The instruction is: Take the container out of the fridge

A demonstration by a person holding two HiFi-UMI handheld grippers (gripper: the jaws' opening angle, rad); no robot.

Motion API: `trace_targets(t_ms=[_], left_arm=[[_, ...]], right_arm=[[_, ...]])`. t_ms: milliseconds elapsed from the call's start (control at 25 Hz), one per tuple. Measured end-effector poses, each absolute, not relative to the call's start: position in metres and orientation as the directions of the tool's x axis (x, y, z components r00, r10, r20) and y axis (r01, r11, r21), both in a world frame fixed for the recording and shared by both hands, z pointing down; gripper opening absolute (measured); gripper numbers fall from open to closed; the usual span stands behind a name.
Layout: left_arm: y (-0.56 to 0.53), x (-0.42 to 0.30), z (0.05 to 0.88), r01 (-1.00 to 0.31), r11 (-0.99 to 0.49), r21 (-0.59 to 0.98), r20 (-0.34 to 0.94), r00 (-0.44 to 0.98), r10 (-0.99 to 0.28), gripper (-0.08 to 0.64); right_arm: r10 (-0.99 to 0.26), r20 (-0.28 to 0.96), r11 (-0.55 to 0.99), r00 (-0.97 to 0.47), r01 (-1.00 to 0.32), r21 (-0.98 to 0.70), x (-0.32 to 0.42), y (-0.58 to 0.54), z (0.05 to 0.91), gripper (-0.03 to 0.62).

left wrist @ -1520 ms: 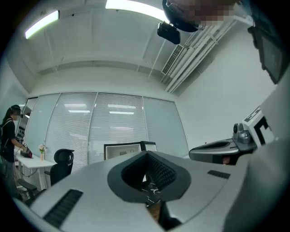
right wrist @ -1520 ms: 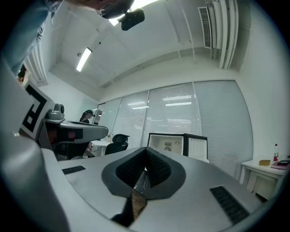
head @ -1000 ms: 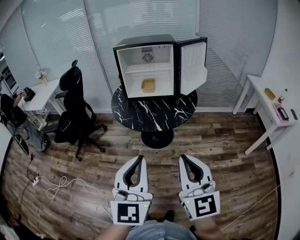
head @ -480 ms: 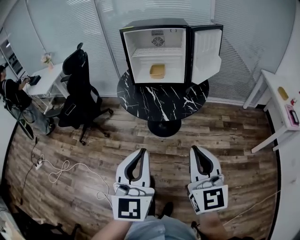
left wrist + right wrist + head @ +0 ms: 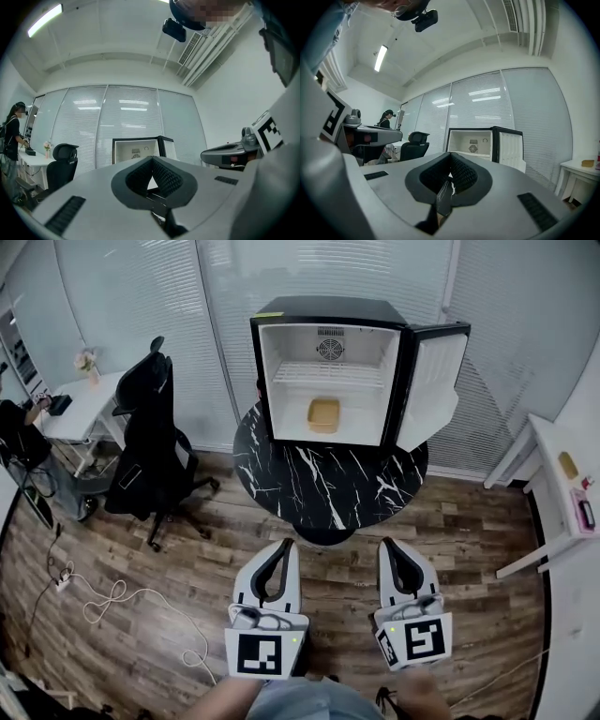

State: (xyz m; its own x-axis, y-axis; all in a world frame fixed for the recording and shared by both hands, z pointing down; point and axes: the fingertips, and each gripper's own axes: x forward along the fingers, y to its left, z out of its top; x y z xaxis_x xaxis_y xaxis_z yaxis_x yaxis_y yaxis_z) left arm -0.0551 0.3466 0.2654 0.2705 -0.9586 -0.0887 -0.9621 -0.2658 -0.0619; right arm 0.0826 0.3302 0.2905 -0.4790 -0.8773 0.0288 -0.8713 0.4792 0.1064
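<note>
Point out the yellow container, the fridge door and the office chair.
yellow container point(image 5: 323, 414), head view, its front face.
fridge door point(image 5: 436, 390), head view, inner white panel.
office chair point(image 5: 150, 432), head view, black backrest.

A round black tabletop of white-veined marble point(image 5: 328, 479) stands on a pedestal straight ahead of the left tongs point(image 5: 284, 546) and the right tongs point(image 5: 387, 545), well apart from both. On its far half sits a small black fridge with a white interior point(image 5: 323, 310), its door open toward the right tongs' side. Below the fridge's white wire shelf point(image 5: 323, 374), on the lower level, rests a yellow squarish container point(image 5: 324, 414). A brown wood-plank floor point(image 5: 169, 587) lies under both tongs.
</note>
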Motion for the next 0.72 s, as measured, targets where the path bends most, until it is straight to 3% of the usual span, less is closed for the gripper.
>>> trace_targets(t_ms=[280,720], left_arm=[[0.277,-0.085,0.24,-0.952,-0.297,-0.068,-0.152,0.304,-0.94,0.014],[0.209,-0.075,0.268,-0.921,-0.384,-0.06,-0.093,0.388,-0.917,0.014]], right_arm=[[-0.896,-0.032,0.435,-0.443,-0.89,0.136,0.054,0.263,0.26,0.012],[-0.928,-0.01,0.367,-0.373,-0.918,0.153,0.061,0.202,0.268,0.012]])
